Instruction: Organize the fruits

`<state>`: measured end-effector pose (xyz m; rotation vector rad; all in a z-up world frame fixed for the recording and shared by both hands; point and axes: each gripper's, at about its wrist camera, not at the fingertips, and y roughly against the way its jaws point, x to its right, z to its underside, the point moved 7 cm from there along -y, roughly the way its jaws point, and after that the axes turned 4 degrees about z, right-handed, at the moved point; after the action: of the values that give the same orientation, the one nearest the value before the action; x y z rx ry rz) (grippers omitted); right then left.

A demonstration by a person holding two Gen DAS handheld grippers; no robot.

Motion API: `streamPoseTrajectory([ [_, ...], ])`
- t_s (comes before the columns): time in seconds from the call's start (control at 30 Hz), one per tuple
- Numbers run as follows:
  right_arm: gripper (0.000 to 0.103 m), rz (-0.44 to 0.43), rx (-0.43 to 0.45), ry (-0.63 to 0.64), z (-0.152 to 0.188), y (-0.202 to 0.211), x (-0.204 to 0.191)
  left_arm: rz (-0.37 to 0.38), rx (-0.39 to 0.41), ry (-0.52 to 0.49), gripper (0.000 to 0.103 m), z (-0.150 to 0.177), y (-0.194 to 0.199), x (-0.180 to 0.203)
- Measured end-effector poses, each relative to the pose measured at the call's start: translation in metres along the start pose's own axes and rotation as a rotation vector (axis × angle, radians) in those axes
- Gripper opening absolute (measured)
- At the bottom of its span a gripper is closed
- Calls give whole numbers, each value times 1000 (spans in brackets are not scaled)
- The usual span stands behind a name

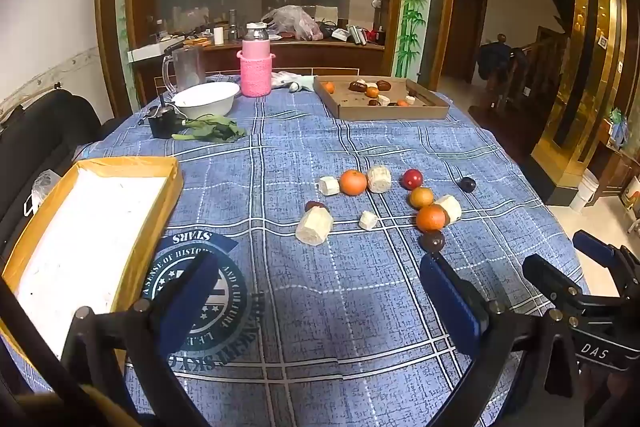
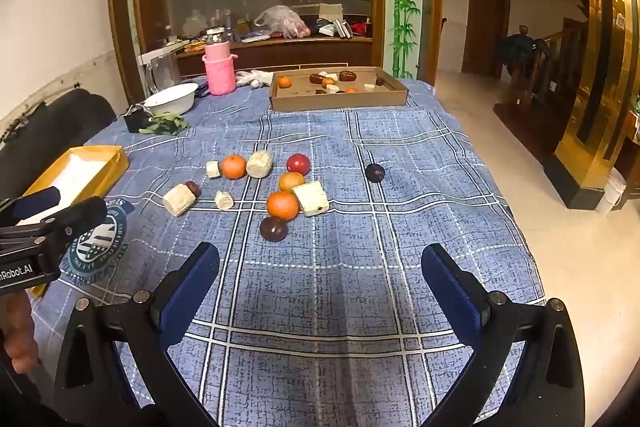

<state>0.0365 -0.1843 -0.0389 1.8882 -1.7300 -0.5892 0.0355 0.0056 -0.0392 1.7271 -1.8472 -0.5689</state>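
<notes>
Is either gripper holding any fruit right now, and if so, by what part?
Nothing is held. The left gripper and right gripper both stand wide open above the tablecloth, empty.

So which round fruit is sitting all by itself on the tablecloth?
The dark purple plum, out to the right on the blue tablecloth. The other loose fruits, like the red one, sit bunched together in the cluster to its left.

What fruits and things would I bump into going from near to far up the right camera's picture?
Dark purple round fruit → red round fruit → brown cardboard tray → crumpled clear plastic bag.
</notes>
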Motion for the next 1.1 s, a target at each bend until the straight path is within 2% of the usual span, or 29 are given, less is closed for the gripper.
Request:
streamPoseTrajectory([
  [1.1, 102, -14, -3, -7, -3, -1, -2, -3, -7, 4, 103, -1, 2, -4],
])
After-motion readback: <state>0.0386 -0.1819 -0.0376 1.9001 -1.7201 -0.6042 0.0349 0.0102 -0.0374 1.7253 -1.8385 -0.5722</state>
